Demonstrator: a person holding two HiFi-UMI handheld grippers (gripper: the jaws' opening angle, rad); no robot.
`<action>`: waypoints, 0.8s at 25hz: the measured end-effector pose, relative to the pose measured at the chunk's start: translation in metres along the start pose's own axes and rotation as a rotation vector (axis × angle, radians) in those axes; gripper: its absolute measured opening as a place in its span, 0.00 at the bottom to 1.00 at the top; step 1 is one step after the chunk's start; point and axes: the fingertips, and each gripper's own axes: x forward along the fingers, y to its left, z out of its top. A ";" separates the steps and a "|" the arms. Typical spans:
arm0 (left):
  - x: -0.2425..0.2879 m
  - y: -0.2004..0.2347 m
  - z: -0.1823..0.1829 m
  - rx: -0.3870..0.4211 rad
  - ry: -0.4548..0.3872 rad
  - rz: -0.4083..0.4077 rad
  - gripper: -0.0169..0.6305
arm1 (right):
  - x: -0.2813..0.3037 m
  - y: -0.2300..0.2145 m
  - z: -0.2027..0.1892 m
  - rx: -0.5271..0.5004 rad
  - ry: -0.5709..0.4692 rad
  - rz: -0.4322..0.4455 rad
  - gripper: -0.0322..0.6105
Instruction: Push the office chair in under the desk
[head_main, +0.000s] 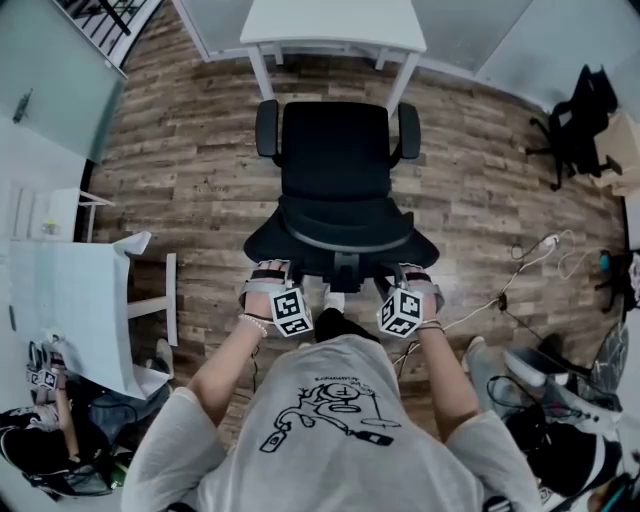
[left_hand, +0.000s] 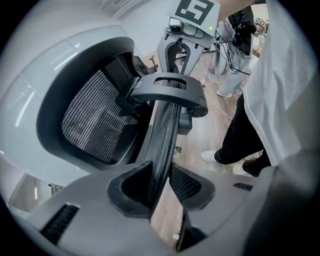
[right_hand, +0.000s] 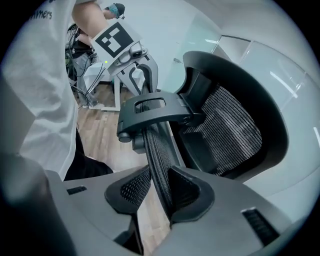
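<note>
A black office chair (head_main: 335, 160) stands on the wood floor facing a white desk (head_main: 335, 25), with its seat just short of the desk's front edge. I stand behind its mesh backrest (head_main: 335, 235). My left gripper (head_main: 268, 272) holds the backrest's top rim on the left side and my right gripper (head_main: 415, 272) holds it on the right. In the left gripper view the rim (left_hand: 167, 125) runs between the jaws of the left gripper (left_hand: 160, 182), pressed by the pads. In the right gripper view the mesh rim (right_hand: 160, 150) is pinched the same way in the right gripper (right_hand: 160, 187).
A second black chair (head_main: 580, 120) stands at the back right. Cables (head_main: 520, 270) trail over the floor on the right. A white table (head_main: 80, 300) with a seated person (head_main: 50, 420) beside it is on the left. Glass walls flank the desk.
</note>
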 end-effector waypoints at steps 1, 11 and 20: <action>0.003 0.003 0.001 0.003 0.002 0.001 0.20 | 0.002 -0.004 -0.001 0.000 0.004 -0.001 0.26; 0.029 0.049 0.002 0.032 0.012 0.006 0.20 | 0.028 -0.053 0.003 -0.006 0.002 0.005 0.26; 0.052 0.089 -0.002 0.065 -0.007 0.001 0.19 | 0.054 -0.094 0.012 0.025 0.021 -0.008 0.27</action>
